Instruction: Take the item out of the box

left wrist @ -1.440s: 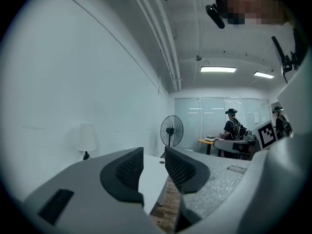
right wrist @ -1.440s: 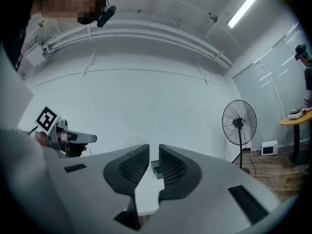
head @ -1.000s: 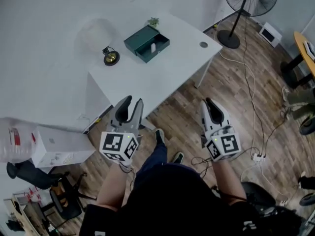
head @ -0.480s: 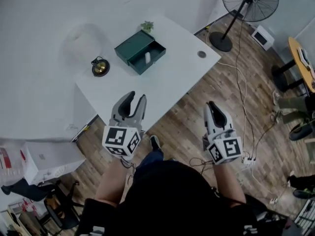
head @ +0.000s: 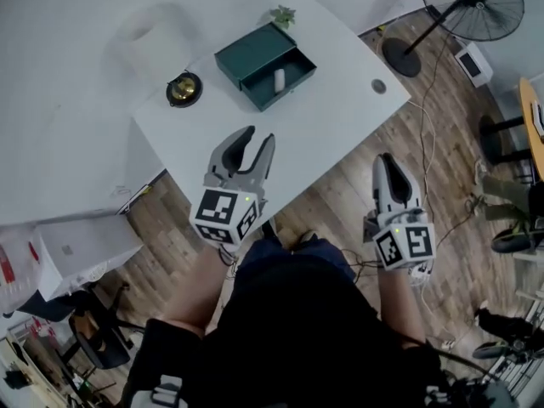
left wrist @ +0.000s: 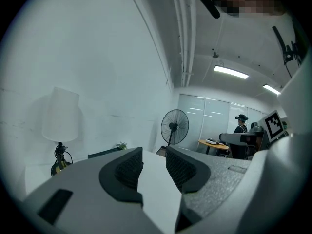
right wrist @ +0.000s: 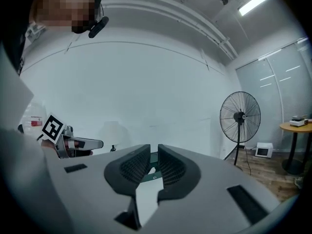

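A dark green box (head: 253, 49) sits at the back of the white table (head: 331, 117), its drawer pulled out toward me. A small white item (head: 279, 81) stands in the drawer. My left gripper (head: 255, 138) hovers over the table's near edge, well short of the box, open with nothing between its jaws (left wrist: 154, 152). My right gripper (head: 387, 161) hangs over the wooden floor just off the table's right front edge. Its jaws are almost together and hold nothing (right wrist: 154, 149). Through their thin slit the green box (right wrist: 152, 176) shows.
A lamp with a white shade (head: 161, 41) and brass base (head: 183, 88) stands left of the box, and a small plant (head: 283, 14) stands behind it. The table has a cable hole (head: 378, 86). A standing fan (head: 476, 7) and floor cables lie to the right.
Both grippers have moved forward toward the table; the left one now reaches over its near edge. The head view has shifted, so the box sits more central. Jaw states look unchanged.
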`<action>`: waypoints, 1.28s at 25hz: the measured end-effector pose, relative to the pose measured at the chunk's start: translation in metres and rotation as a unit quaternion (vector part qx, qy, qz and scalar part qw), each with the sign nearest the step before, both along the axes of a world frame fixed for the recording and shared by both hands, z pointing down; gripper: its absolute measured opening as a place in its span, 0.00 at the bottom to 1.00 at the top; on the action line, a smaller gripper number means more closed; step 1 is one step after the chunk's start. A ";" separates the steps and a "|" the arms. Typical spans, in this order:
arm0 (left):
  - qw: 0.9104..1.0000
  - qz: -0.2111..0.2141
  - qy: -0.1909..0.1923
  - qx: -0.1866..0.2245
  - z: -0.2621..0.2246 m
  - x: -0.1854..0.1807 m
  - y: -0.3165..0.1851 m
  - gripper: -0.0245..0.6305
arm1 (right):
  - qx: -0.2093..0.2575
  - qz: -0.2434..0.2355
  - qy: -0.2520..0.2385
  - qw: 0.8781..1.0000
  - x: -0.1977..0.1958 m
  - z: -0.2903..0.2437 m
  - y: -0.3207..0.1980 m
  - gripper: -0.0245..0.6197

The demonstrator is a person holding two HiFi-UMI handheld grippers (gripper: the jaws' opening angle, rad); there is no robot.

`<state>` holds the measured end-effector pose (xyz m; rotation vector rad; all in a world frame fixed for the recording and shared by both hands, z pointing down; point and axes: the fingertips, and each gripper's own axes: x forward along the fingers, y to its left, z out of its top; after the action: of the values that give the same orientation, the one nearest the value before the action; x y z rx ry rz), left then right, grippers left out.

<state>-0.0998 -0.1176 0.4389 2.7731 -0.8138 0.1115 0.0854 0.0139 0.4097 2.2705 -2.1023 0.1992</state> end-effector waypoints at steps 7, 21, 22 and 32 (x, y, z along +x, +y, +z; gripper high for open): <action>0.999 -0.031 -0.021 -0.010 0.011 0.012 -0.030 0.24 | -0.002 -0.038 -0.022 0.999 0.022 0.013 -0.051 0.12; 0.984 -0.159 -0.059 -0.060 0.029 0.099 -0.088 0.24 | 0.000 -0.183 -0.067 0.981 0.141 0.028 -0.153 0.10; 0.982 -0.162 -0.067 -0.065 0.033 0.105 -0.091 0.24 | -0.001 -0.188 -0.071 0.980 0.149 0.029 -0.157 0.10; 0.967 -0.150 -0.168 -0.120 0.110 0.139 -0.156 0.24 | -0.025 -0.194 -0.124 0.973 0.188 0.060 -0.181 0.08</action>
<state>0.0395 -0.2732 0.5489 2.4035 -1.2025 0.5943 0.2739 -0.1667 0.4701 1.8371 -2.5756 0.5328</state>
